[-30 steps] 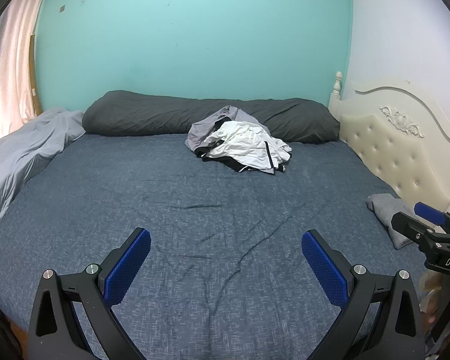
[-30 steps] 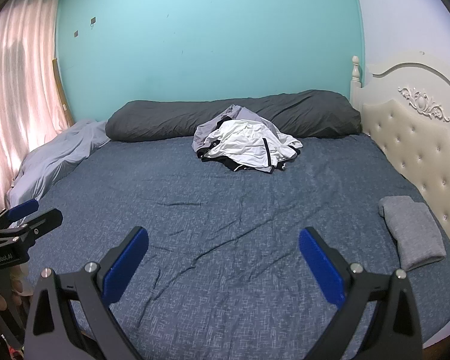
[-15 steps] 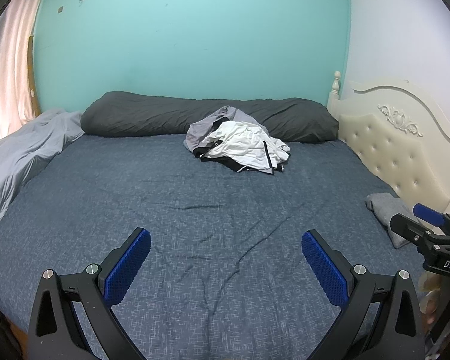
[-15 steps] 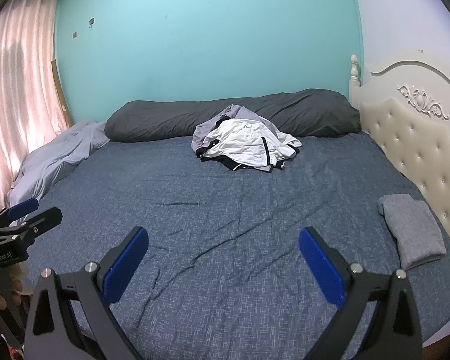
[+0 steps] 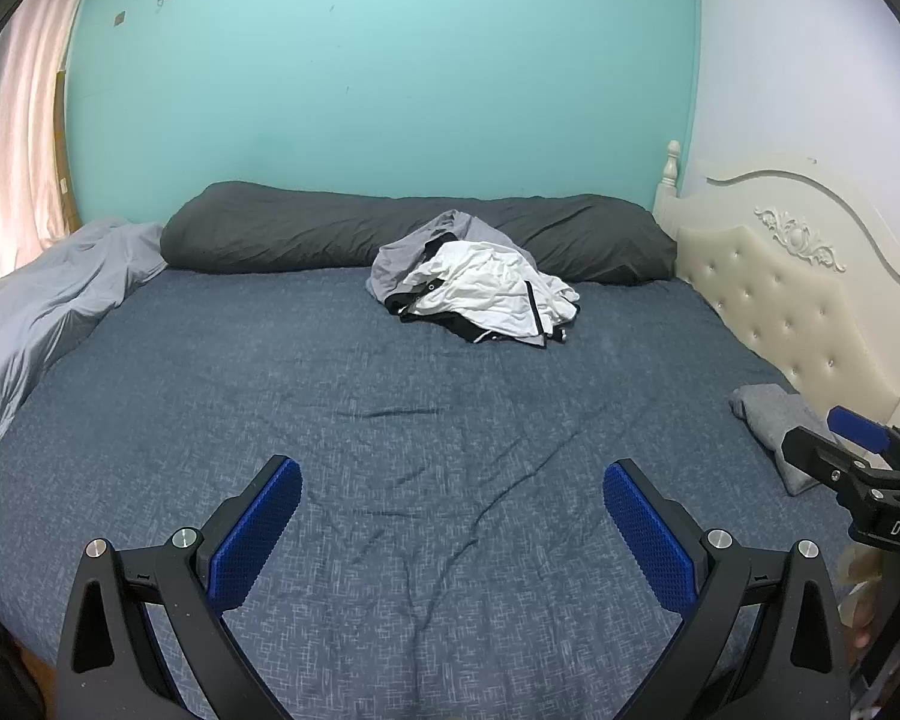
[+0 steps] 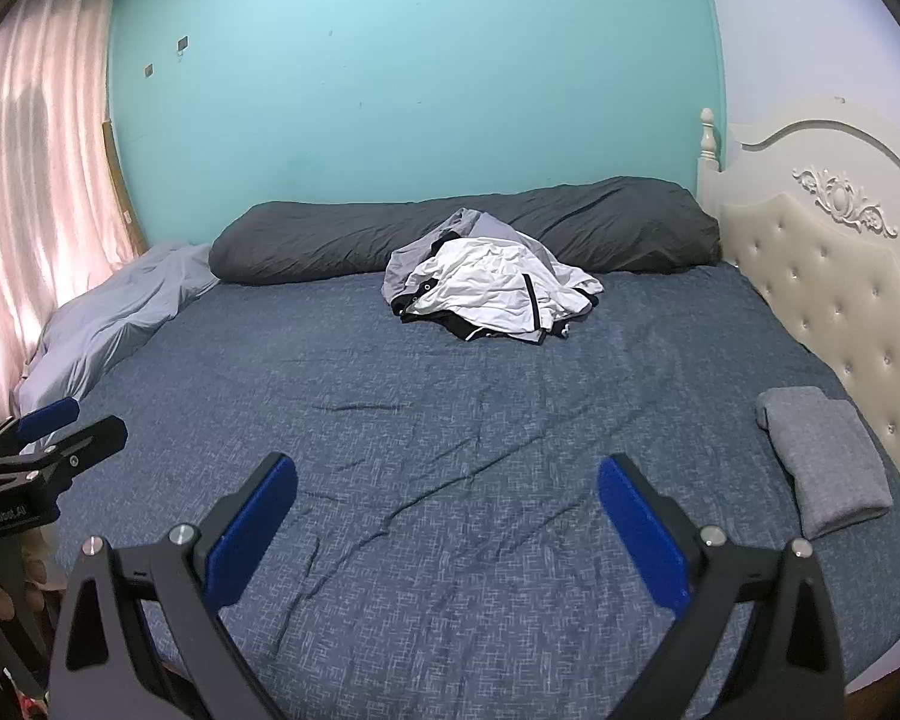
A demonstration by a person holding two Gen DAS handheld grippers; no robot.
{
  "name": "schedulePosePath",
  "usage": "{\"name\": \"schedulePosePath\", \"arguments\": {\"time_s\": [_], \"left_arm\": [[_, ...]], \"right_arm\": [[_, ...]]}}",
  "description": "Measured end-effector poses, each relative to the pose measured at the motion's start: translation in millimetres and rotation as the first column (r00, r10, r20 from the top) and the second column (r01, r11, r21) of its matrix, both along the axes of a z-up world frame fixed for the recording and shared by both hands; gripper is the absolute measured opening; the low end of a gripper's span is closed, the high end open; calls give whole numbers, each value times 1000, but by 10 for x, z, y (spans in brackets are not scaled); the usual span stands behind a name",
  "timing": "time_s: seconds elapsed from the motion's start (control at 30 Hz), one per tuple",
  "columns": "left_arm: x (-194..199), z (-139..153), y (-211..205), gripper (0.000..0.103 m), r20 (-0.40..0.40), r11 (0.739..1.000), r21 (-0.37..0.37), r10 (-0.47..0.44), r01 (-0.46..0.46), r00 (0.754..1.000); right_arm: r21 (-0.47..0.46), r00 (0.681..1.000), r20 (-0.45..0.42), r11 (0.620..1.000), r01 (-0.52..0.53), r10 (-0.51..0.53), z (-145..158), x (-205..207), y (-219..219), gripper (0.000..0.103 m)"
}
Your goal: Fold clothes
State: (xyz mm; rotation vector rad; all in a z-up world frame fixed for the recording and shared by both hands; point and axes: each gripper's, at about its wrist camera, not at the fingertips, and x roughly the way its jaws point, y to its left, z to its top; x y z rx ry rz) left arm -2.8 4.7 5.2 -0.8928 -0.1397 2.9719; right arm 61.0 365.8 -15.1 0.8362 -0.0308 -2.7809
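A crumpled heap of clothes, white, grey and black, lies at the far side of the bed against a long dark pillow. A folded grey garment rests near the right edge by the headboard. My left gripper is open and empty over the near part of the blue sheet, far from the heap. My right gripper is also open and empty, side by side with the left one. Each gripper shows in the other's view, the right one and the left one.
The blue bedsheet is wrinkled in the middle. A cream tufted headboard runs along the right side. A light grey duvet is bunched at the left, with pink curtains beyond and a turquoise wall behind.
Both views have shifted very slightly; the grippers stay open and nothing on the bed has moved.
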Motion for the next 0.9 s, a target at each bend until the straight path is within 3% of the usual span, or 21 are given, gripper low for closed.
{"name": "schedulePosePath", "arguments": {"time_s": [0.9], "left_arm": [[-19,-67,43,103,4,1000,11,-4,4,1000]], "right_arm": [[3,1000,6,1000,2,-2,-35,-38,16,101]]}}
